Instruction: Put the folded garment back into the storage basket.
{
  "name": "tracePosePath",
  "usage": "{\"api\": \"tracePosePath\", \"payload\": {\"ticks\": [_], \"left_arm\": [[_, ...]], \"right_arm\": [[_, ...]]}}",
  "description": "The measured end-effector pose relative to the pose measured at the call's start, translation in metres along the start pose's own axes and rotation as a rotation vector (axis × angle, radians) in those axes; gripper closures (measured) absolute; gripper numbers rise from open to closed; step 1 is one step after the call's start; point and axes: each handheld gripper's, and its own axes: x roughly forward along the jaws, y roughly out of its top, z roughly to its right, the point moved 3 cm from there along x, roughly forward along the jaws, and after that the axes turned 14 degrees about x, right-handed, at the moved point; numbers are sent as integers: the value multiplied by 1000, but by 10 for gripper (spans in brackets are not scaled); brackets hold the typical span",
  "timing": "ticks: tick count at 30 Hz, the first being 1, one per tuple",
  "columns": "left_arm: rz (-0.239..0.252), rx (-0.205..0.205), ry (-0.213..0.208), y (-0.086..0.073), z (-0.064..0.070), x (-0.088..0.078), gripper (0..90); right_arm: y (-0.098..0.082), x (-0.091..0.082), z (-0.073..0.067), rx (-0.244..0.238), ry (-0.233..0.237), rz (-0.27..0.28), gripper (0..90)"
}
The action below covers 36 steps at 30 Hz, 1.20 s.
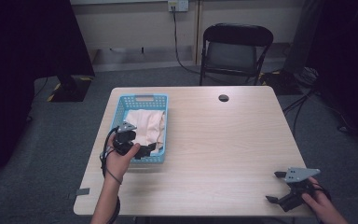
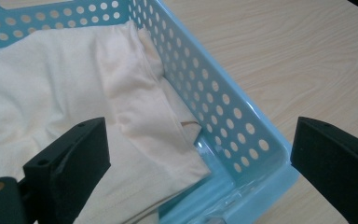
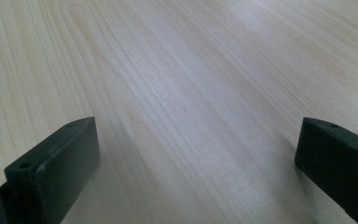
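Hovering at the near right corner of the blue basket (image 1: 121, 105), the left gripper (image 1: 145, 150) has its two black jaws spread wide and holds nothing. In the left gripper view, one jaw stands over the cream cloth (image 2: 51, 98) inside the basket, and the other jaw stands outside, over the table, so the perforated wall of the basket (image 2: 223, 116) and its corner lie between them. I cannot tell if a jaw touches the cloth or the wall. The cloth lies crumpled in the basket, with one fold running along the right wall, and in the high view the cloth (image 1: 144, 122) covers most of the basket floor. The basket stands on the left half of the wooden table (image 1: 223, 140), near the left edge. The right gripper (image 1: 273, 187) is well apart from it, at the near right corner of the table, and its jaws are also wide apart with only bare wood between them. Beyond the table, a dark folding chair (image 1: 235, 49) stands on the grey floor.
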Motion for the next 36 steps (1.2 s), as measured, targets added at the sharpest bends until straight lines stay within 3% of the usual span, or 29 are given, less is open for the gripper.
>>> {"api": "tracePosePath", "payload": {"ticks": [28, 36], "left_arm": [[46, 24, 7, -20, 10, -13, 36], [27, 31, 18, -29, 9, -14, 34]], "right_arm": [[0, 0, 0, 0, 0, 0, 0], [0, 0, 0, 0, 0, 0, 0]]}}
